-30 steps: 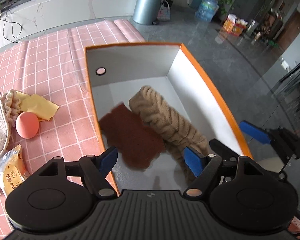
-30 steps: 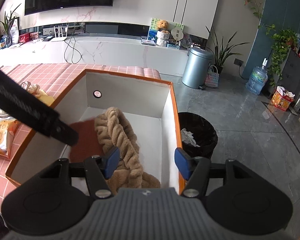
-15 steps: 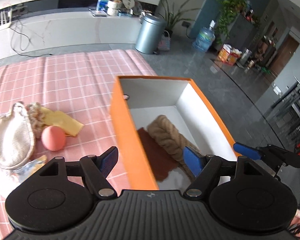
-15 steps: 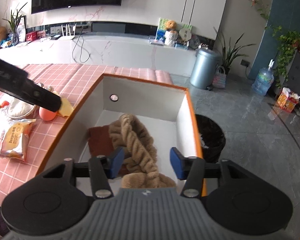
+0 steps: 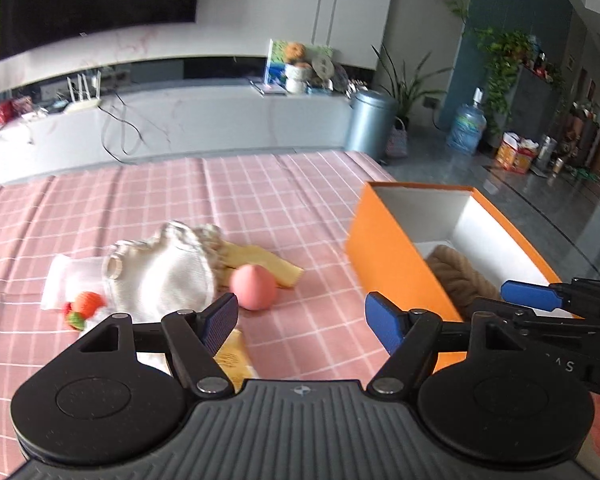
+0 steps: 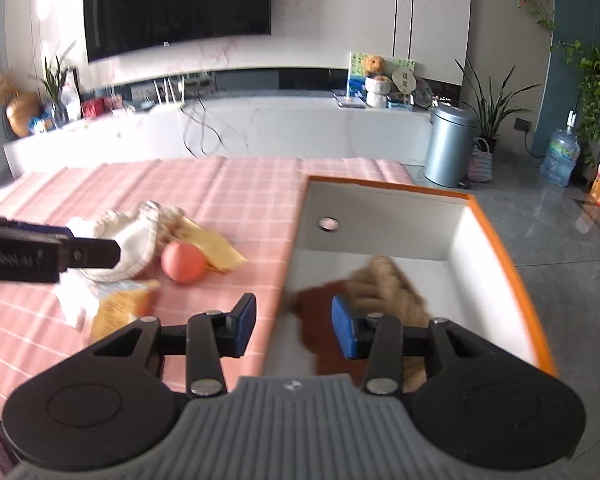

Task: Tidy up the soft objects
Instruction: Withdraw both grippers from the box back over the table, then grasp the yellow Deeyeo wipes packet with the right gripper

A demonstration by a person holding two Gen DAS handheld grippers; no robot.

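While both pairs of fingers stand spread apart with nothing between them, neither tool holds a thing. From its own camera the left gripper [image 5: 300, 322] hangs above the pink checked surface [image 5: 260, 200], its fingers [image 5: 221, 320] framing the loose pile just ahead, which suggests that it is lined up for the next pick. Nearest is a pink ball [image 5: 253, 287], touching a yellow cloth [image 5: 266, 266] that lies partly under a cream knitted piece [image 5: 160, 276]; a small knitted strawberry [image 5: 85, 307] sits at the left edge of the pile, and a yellow snack packet [image 5: 232, 362] lies just below the left finger. The right gripper [image 6: 294, 330] hovers over the near left wall of the orange box [image 6: 496, 236], one finger outside the wall and one over the white interior. Inside lie a beige braided plush [image 6: 388, 286] and a dark red cloth [image 6: 316, 312], touching each other on the floor of the box, though this view is blurred. Judging by the two soft things in the box and the pile outside, the sorting is partly done. The ball looks easiest to take; the packet is probably not a soft thing and may be meant to remain outside.
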